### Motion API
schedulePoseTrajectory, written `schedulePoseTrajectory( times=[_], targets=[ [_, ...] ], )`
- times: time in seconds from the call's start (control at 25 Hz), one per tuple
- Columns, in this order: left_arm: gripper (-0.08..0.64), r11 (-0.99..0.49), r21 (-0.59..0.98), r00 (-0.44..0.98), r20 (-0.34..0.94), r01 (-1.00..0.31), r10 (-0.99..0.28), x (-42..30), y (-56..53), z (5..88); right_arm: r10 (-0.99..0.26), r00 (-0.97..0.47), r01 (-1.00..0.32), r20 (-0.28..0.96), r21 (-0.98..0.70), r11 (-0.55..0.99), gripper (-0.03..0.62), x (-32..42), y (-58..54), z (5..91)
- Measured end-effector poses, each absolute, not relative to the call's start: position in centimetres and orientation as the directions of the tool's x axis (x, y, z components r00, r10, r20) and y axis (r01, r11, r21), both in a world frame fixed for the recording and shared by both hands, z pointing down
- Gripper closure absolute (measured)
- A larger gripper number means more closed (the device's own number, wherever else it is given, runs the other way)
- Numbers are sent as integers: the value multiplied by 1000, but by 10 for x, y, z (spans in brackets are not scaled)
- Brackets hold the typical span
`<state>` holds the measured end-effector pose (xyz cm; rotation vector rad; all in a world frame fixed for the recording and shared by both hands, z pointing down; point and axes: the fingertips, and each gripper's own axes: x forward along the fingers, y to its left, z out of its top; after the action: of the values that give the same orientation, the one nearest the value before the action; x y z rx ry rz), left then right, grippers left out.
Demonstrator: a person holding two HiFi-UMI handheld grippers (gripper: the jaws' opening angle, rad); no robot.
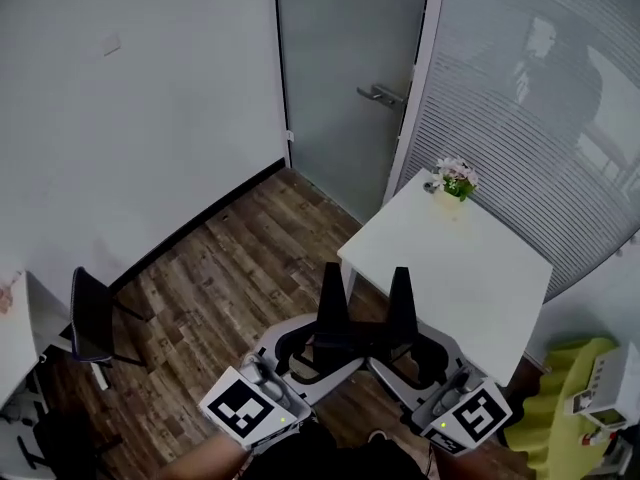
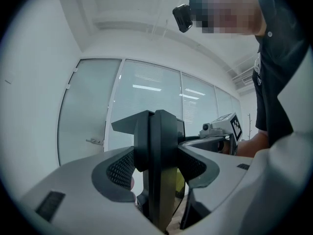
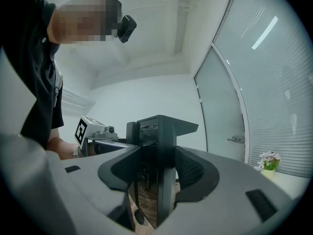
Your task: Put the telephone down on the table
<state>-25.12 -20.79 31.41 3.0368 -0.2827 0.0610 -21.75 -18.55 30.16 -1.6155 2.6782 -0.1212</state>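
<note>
Holding the left gripper and the right gripper side by side, low over the wooden floor, tips pointing up and away, just short of the near edge of the white table. Gripping nothing: each pair of jaws pressed flat together, seen edge-on in the left gripper view and the right gripper view alike. At the table's far corner, a small pot of flowers. Cannot place the telephone for certain; perhaps the white boxy device resting on a yellow-green seat beyond the table's right edge, too small to tell. Off to the left on the floor, a dark chair. Behind the table, a frosted glass door with a metal handle
</note>
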Motion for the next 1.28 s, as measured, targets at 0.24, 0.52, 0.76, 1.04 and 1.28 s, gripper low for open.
schedulePoseTrajectory(
  times=[0.24, 0.52, 0.76, 1.04, 1.28],
  targets=[
    [293, -993, 95, 997, 52, -69, -65, -232, -229, 322, -932, -361, -930, 33, -88, 357, 359, -201, -202, 310],
    [293, -994, 101, 996, 64, 48, 55, -187, -231, 330, -968, -249, -964, 37, -109, 243, 359, -159, -201, 319],
    [293, -987, 108, 989, 77, 117, 125, -130, -235, 337, -984, -177, -978, 28, -116, 173, 359, -104, -203, 325],
    [291, -977, 119, 977, 102, 177, 189, -49, -241, 346, -993, -111, -985, 39, -140, 105, 359, -24, -208, 335],
    [291, -962, 154, 961, 130, 225, 246, 34, -237, 362, -996, -53, -984, 67, -176, 40, 359, 57, -202, 352]
  ],
)
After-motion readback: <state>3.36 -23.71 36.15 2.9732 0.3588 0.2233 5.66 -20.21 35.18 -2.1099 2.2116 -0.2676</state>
